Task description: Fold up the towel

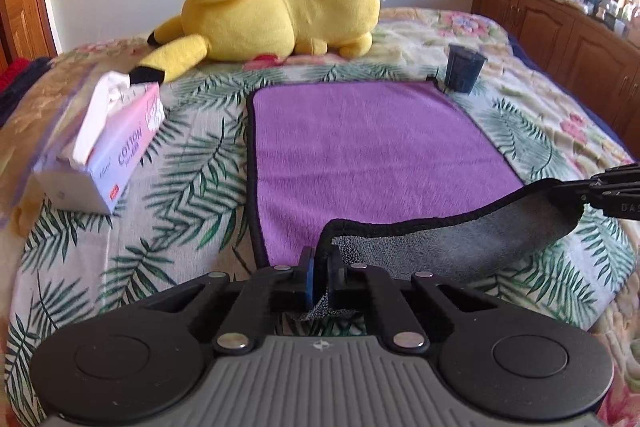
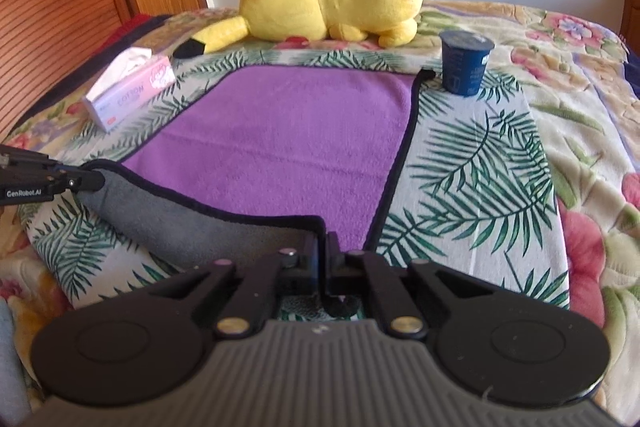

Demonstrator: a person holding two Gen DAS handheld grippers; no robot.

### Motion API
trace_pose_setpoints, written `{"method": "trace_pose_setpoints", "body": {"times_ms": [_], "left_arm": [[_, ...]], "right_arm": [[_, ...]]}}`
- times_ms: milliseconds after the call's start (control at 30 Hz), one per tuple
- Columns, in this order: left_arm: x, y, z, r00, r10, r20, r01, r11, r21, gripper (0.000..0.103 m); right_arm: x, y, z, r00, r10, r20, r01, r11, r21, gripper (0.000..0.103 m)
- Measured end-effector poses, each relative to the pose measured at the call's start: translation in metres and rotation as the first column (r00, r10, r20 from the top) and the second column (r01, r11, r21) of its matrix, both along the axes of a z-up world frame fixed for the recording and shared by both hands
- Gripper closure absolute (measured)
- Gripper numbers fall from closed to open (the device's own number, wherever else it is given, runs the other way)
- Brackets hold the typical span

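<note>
I had both tools clenched on the towel (image 1: 380, 147), one at each near corner: my left tool (image 1: 322, 267) pinched the near-left corner and my right tool (image 2: 324, 247) the near-right one. The towel lay purple side up on the bed (image 2: 480, 167), its near hem lifted between the two tools so the grey underside showed, and its length ran away from me toward the yellow plush toy (image 1: 280, 3). The far edge, just beside the dark cup (image 2: 466, 63), lay straight ahead of both tools, about equally far from each, so I judged the fold should carry the near hem forward onto it
</note>
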State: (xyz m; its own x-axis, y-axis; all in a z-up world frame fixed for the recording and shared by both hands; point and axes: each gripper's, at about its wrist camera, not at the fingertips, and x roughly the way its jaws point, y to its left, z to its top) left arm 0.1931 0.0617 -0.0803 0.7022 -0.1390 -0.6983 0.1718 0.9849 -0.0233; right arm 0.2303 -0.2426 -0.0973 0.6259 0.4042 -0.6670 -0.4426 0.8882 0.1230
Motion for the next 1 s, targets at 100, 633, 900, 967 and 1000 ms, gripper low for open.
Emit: {"method": "trace_pose_setpoints", "body": {"times_ms": [100, 633, 900, 967, 1000], "left_arm": [[0.0, -0.002, 0.008, 1.0, -0.009, 0.021, 0.009, 1.0, -0.012, 0.103], [0.009, -0.007, 0.029, 0.995, -0.03, 0.093, 0.031, 0.999, -0.011, 0.103], [0.02, -0.008, 0.034, 0.993, -0.039, 0.11, 0.038, 0.999, 0.004, 0.103], [0.022, -0.008, 0.036, 0.993, -0.042, 0.113, 0.042, 0.999, 0.007, 0.103], [0.023, -0.008, 0.036, 0.992, -0.044, 0.116, 0.043, 0.999, 0.006, 0.103]], "right_arm": [[0.0, 0.0, 0.004, 1.0, -0.003, 0.02, 0.003, 1.0, 0.012, 0.099], [0.006, 0.001, 0.019, 0.996, -0.003, 0.086, 0.0, 1.0, 0.028, 0.099], [0.013, 0.002, 0.026, 0.993, 0.004, 0.114, -0.009, 0.999, 0.036, 0.099], [0.015, 0.002, 0.027, 0.993, 0.005, 0.119, -0.01, 0.999, 0.039, 0.099], [0.016, 0.002, 0.028, 0.993, 0.006, 0.12, -0.011, 0.999, 0.039, 0.099]]}}
